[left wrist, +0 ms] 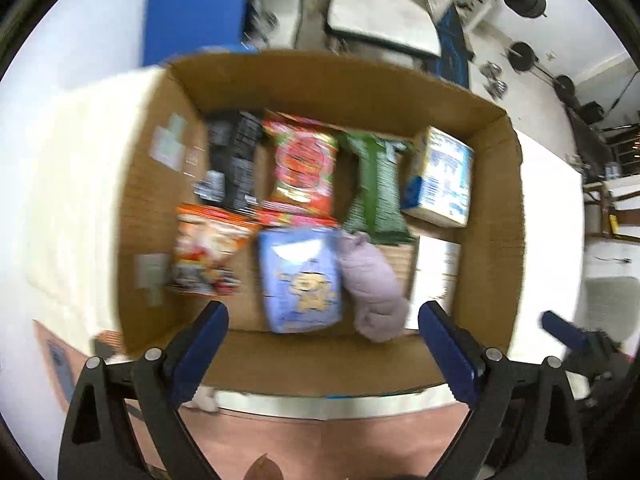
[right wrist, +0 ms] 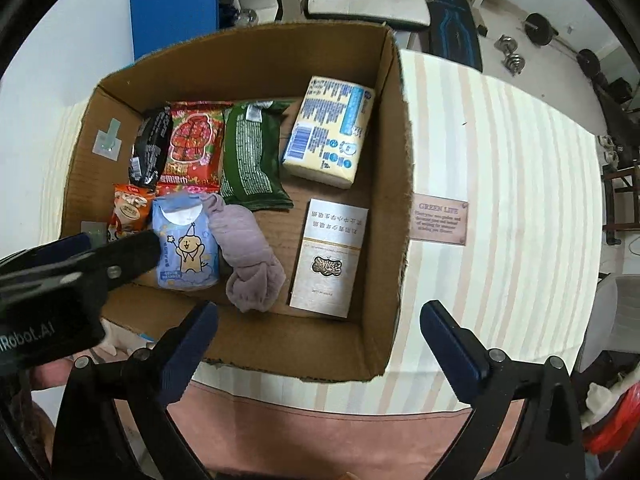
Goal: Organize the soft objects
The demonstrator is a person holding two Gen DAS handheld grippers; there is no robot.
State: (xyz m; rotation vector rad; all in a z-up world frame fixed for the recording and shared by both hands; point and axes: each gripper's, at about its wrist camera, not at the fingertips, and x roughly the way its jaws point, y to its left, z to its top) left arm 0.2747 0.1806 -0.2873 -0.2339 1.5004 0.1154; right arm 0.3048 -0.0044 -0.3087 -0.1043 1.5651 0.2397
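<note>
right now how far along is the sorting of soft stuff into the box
Mostly done by the look of it: snack packs, tissue pack, blue pouch and rolled lilac cloth lie inside the cardboard box. Both tongs, left and right, are open and hold nothing. Nothing soft remains on the table.

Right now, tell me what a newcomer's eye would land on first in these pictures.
The open cardboard box fills the striped table, packed with soft packets. Brightest is the red packet in the back row, between a black packet and a green packet. In front lies a knotted purple cloth beside a blue packet with a cartoon bear.
</note>
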